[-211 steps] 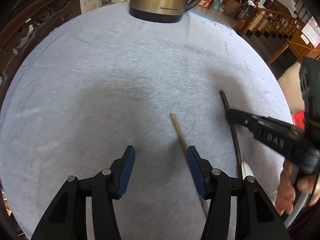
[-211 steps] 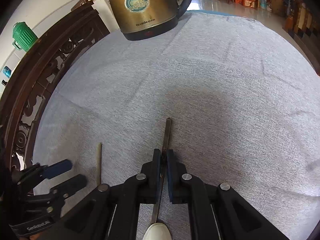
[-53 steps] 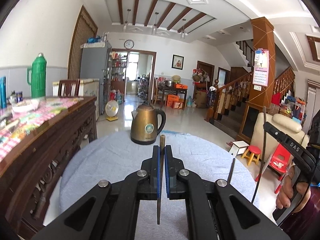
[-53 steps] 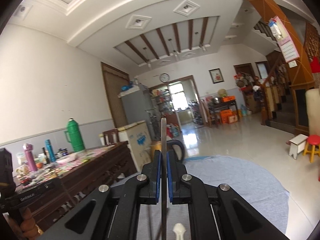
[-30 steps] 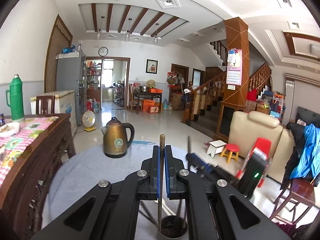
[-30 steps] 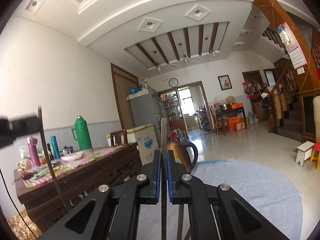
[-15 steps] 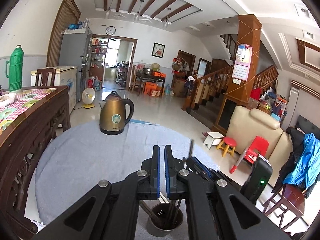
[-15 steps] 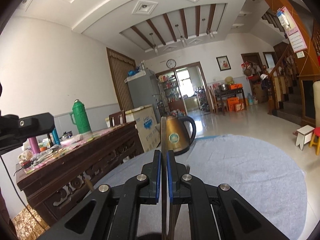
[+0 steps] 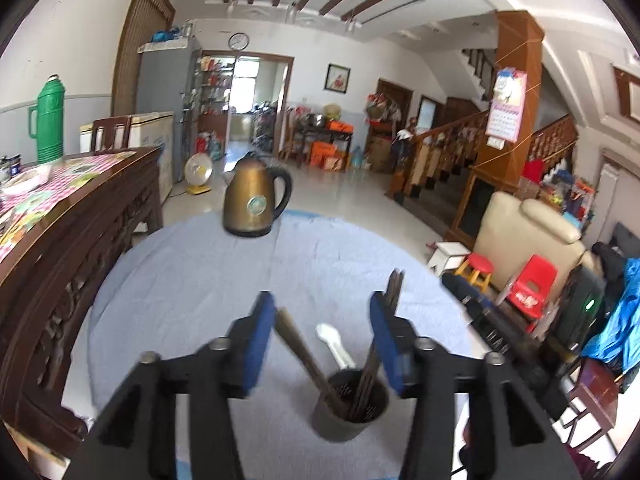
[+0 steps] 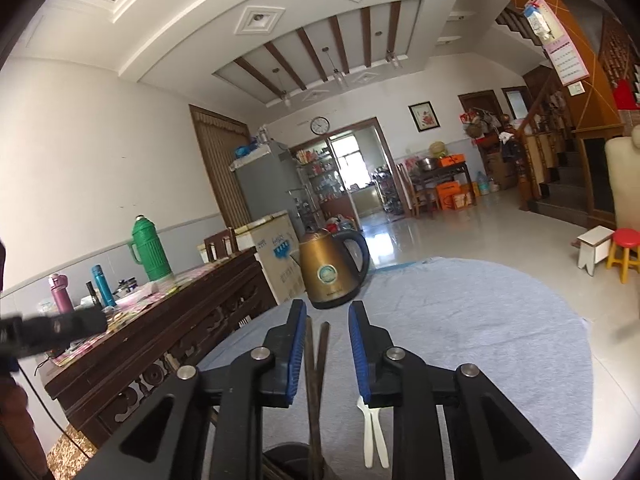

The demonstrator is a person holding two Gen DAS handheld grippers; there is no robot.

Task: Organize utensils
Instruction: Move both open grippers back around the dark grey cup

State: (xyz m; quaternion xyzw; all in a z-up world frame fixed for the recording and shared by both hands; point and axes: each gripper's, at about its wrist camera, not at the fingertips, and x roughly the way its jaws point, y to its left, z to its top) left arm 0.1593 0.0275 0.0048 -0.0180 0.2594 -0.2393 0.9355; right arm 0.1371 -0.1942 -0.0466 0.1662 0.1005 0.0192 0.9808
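I am letting both tools go over the dark round metal utensil cup [image 9: 351,408], which is standing on the blue-grey cloth-covered round table [image 9: 192,280] so that the sticks can drop in upright. The left gripper [image 9: 322,344] is opening, its blue pads spread apart and pinching nothing; a brown wooden chopstick [image 9: 298,346] is leaning from the cup toward the left pad, close beside it, though I cannot tell if they are touching. A white plastic spoon handle [image 9: 332,340] is rising between the jaws, and 2 dark thin chopsticks [image 9: 394,284] are showing behind the right pad. The right gripper [image 10: 327,356] is opening as well: those dark sticks are standing between its pads, 1 right against the left pad, the other free. The cup is sitting just below and ahead of both tools. A bronze electric kettle [image 9: 254,200] is standing well apart at the far edge.
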